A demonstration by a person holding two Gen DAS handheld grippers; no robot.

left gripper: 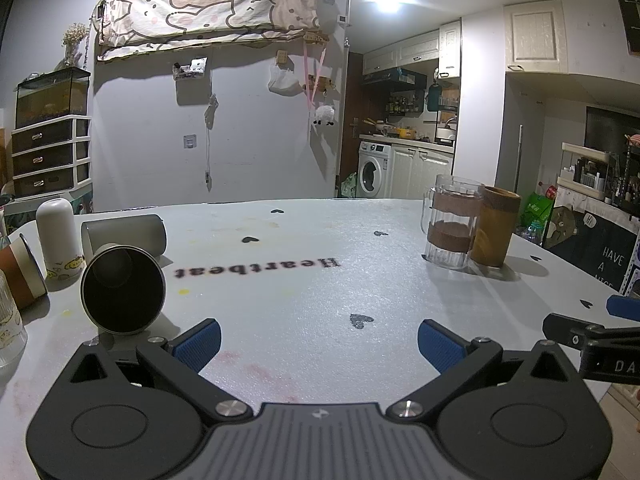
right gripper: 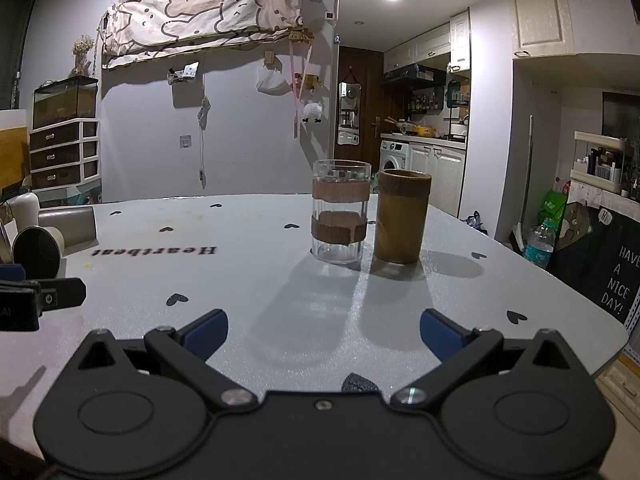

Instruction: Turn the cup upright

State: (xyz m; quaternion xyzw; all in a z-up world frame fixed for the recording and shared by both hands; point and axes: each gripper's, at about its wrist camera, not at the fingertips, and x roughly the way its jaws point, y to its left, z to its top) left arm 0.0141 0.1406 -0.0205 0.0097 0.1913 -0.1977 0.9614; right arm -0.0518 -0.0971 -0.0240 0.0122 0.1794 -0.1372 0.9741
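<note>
A steel-rimmed cup [left gripper: 123, 289] lies on its side at the table's left, its dark mouth facing me; it also shows in the right wrist view [right gripper: 37, 251]. A grey cup [left gripper: 124, 236] lies on its side just behind it. My left gripper [left gripper: 319, 345] is open and empty, low over the table, to the right of the lying cup. My right gripper [right gripper: 323, 332] is open and empty, in front of an upright glass mug [right gripper: 340, 216] and a brown cup [right gripper: 402, 216]. The right gripper's finger also shows at the left wrist view's right edge [left gripper: 576, 330].
A white bottle [left gripper: 58, 238], a brown paper cup on its side [left gripper: 20, 272] and a clear glass [left gripper: 10, 328] crowd the table's left edge. The glass mug [left gripper: 452, 222] and brown cup [left gripper: 496, 226] stand at the far right. The white table [left gripper: 304, 280] reads "Heartbeat".
</note>
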